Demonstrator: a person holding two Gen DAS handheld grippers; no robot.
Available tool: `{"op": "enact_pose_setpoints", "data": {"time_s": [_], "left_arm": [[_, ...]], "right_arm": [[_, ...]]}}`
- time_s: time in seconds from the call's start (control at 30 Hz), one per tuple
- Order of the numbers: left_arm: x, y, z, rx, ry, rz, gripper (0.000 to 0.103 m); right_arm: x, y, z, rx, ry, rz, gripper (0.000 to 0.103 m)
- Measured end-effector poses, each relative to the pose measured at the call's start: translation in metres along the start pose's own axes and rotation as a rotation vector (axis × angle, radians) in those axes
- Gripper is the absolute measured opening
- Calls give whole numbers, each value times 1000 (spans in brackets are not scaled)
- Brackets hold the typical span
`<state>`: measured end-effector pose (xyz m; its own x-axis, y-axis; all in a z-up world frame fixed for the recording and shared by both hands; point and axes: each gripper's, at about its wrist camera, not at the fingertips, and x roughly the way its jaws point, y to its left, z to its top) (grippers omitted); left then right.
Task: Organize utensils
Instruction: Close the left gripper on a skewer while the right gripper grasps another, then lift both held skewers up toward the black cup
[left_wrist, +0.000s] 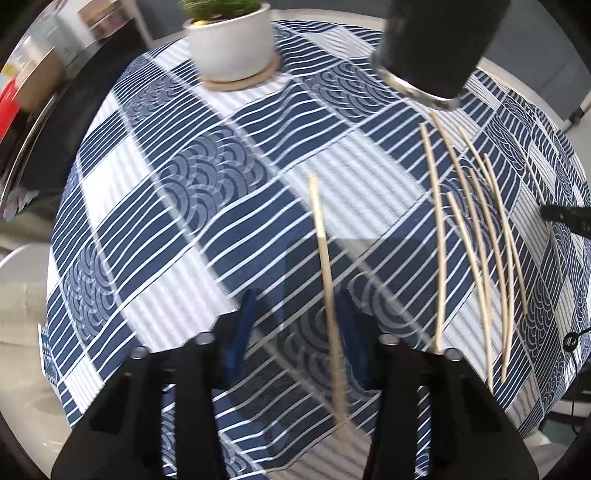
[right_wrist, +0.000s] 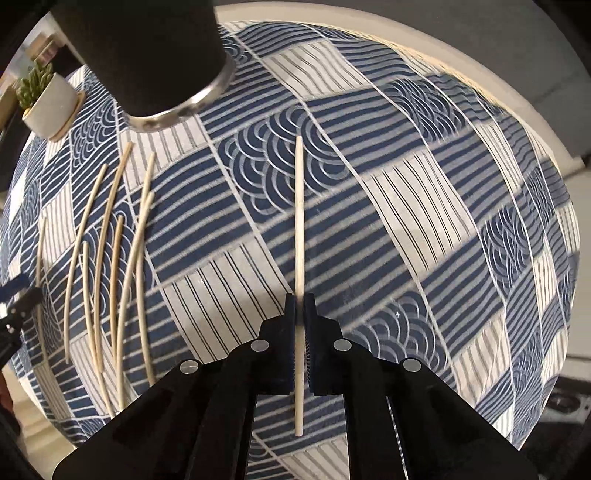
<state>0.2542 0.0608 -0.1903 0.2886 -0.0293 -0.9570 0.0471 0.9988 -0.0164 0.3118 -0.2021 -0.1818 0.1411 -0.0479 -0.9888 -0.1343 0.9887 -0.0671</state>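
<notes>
In the right wrist view my right gripper (right_wrist: 300, 300) points down at the table, shut on a pale wooden chopstick (right_wrist: 300, 221) that runs straight out between its blue pads. In the left wrist view my left gripper (left_wrist: 297, 301) stands partly open. Another chopstick (left_wrist: 320, 236) lies between its fingers, close to the right pad (left_wrist: 352, 332), with a clear gap to the left one. Several loose chopsticks (left_wrist: 480, 240) (right_wrist: 110, 258) lie side by side on the cloth. A black cylindrical holder (left_wrist: 436, 44) (right_wrist: 147, 55) with a metal rim stands behind them.
A blue and white patterned tablecloth (left_wrist: 192, 177) (right_wrist: 424, 192) covers the round table. A white pot with a green plant (left_wrist: 231, 40) (right_wrist: 48, 103) sits on a wooden coaster at the far side. The table edge (right_wrist: 480, 85) curves along the upper right.
</notes>
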Motion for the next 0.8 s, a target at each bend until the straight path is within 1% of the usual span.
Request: {"op": "enact_pose_setpoints", "data": {"time_s": [0.07, 0.13, 0.17, 0.27, 0.37, 0.5, 0.6, 0.7, 0.8], "left_arm": [[-1, 11, -6, 3, -2, -3, 29], [-2, 19, -12, 8, -1, -12, 22], [-3, 23, -14, 11, 1, -18, 16], [-4, 33, -21, 19, 6, -37, 8], [-11, 50, -34, 19, 17, -69, 8], [-21, 60, -50, 24, 18, -64, 7], [-30, 71, -62, 19, 22, -75, 6], [-36, 81, -75, 25, 28, -71, 5], [-39, 81, -79, 19, 33, -64, 5]], "right_arm": [[-3, -7, -12, 32, 0, -8, 4], [-5, -13, -22, 65, 3, -17, 4], [-5, -16, -30, 85, 4, -14, 4], [-8, -29, -47, 150, 4, -5, 4], [-13, -40, -65, 204, -1, 10, 4], [-19, -51, -83, 256, -7, 24, 4], [-26, -60, -96, 294, -17, 31, 4], [-30, -72, -104, 296, -24, 31, 4], [-37, -76, -118, 292, -25, 16, 4]]}}
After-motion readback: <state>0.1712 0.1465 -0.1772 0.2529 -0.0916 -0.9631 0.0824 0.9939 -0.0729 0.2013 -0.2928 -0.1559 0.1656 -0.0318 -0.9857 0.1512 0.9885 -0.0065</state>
